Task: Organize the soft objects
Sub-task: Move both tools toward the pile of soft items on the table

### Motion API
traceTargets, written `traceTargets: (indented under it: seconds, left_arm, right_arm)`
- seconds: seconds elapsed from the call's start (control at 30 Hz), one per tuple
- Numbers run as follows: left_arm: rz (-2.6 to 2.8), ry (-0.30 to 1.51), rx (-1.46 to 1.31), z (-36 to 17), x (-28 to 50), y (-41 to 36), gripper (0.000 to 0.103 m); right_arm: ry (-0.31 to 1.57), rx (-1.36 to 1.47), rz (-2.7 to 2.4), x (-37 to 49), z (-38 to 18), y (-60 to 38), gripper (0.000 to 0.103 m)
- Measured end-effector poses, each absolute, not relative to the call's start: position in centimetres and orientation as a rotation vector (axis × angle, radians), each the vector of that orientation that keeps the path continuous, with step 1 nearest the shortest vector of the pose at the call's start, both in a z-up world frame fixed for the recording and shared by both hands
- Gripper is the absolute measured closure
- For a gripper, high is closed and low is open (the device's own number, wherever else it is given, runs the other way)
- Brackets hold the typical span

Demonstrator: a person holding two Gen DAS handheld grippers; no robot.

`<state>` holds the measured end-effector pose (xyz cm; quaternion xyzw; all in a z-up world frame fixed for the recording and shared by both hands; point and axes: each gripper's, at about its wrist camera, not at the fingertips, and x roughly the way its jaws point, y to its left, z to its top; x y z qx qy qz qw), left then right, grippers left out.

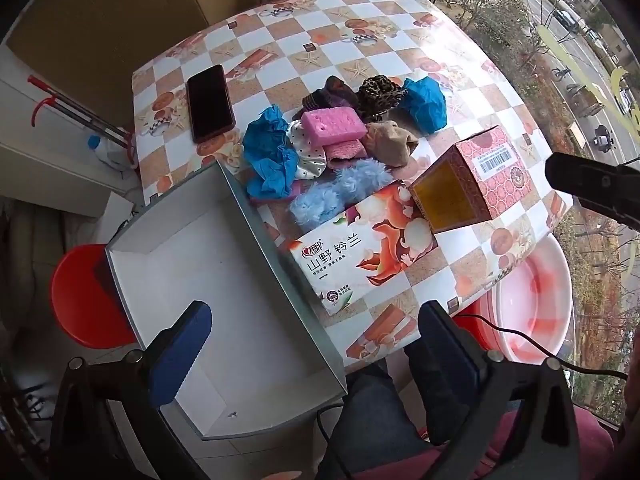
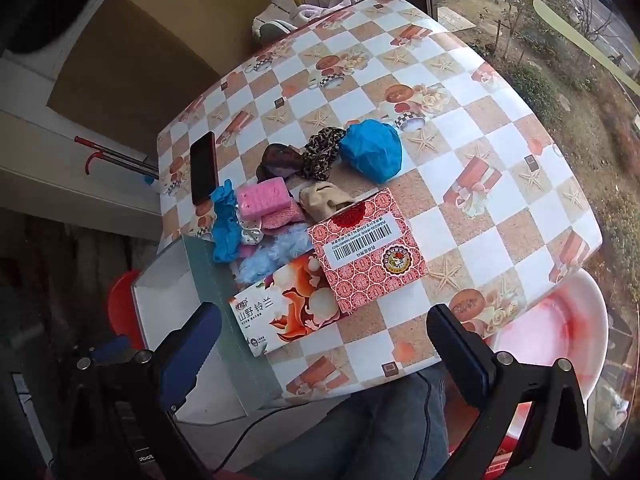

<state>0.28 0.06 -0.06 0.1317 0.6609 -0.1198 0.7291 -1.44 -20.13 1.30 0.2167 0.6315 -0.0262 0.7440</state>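
Both grippers, left (image 1: 316, 348) and right (image 2: 324, 344), are released and hold nothing, above the table edge (image 2: 400, 376); pink sponge (image 1: 333, 124) lies among soft items beside the white box (image 1: 224, 280).

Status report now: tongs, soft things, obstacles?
Both tongs open, empty. Soft pile untouched on table; grey box empty. Tissue pack, red box in front.
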Motion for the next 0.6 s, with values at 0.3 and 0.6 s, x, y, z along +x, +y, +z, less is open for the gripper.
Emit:
traceTargets:
  seconds: [0.3, 0.6]
  left_arm:
    - [-0.228, 1.510, 0.223, -1.2, 3.5, -0.5, 0.000]
    - [-0.234, 1.575, 0.219, -3.2, 5.4, -3.5, 0.000]
  right_arm:
    - [1.427, 0.455, -0.060, 0.8, 0.2, -22.5, 0.000]
    - [1.491, 0.462, -0.065, 3.0, -1.9, -25.4, 0.000]
